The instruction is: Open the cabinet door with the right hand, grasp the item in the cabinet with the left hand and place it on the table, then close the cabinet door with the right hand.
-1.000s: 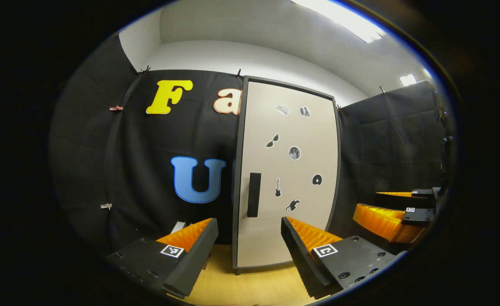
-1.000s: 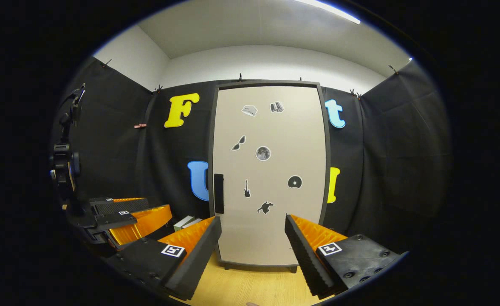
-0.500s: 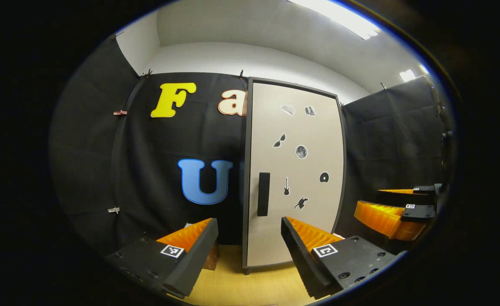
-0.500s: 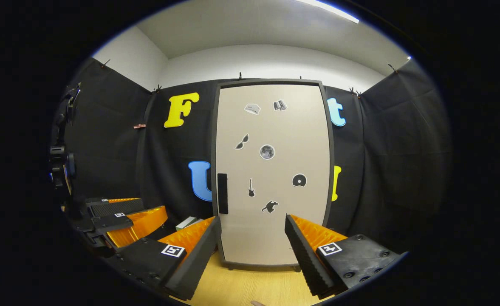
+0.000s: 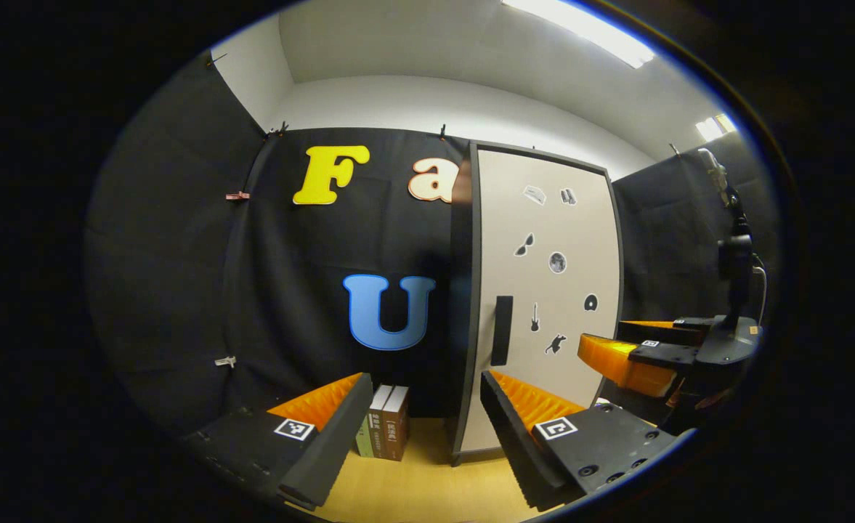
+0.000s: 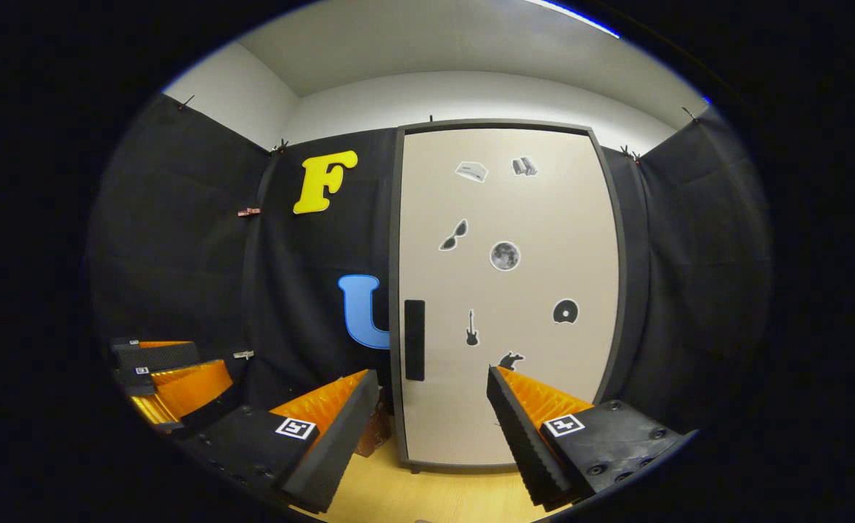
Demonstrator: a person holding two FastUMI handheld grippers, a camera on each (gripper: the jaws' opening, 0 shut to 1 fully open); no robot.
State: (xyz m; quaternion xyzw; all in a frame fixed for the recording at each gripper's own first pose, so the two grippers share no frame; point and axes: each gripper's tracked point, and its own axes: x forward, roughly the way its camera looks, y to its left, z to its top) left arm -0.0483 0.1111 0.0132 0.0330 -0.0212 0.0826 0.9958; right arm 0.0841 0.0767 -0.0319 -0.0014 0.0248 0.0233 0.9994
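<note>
Right gripper view: cabinet door [image 6: 503, 290] stood closed, black handle [image 6: 414, 340] at left; my right gripper [image 6: 431, 428] and left gripper [image 5: 423, 428] both gaped, holding nothing; books [image 5: 386, 432] left of cabinet.

We see a tall beige cabinet door [image 6: 507, 290] with a smooth, matt laminate-like face in a dark matt frame, and a flat black matt handle [image 6: 414, 340] that looks like plastic. Small paper-like stickers [image 6: 505, 256] lie flat on it. The pale wood-grain counter [image 6: 427, 494] has a smooth, faintly satin finish. The black booth wall [image 5: 180, 276] is matt, creased cloth. The upright books [image 5: 389, 432] beside the cabinet show smooth card spines. The left gripper [image 5: 423, 421] and right gripper [image 6: 431, 418] look like matt plastic, with ribbed inner faces.
</note>
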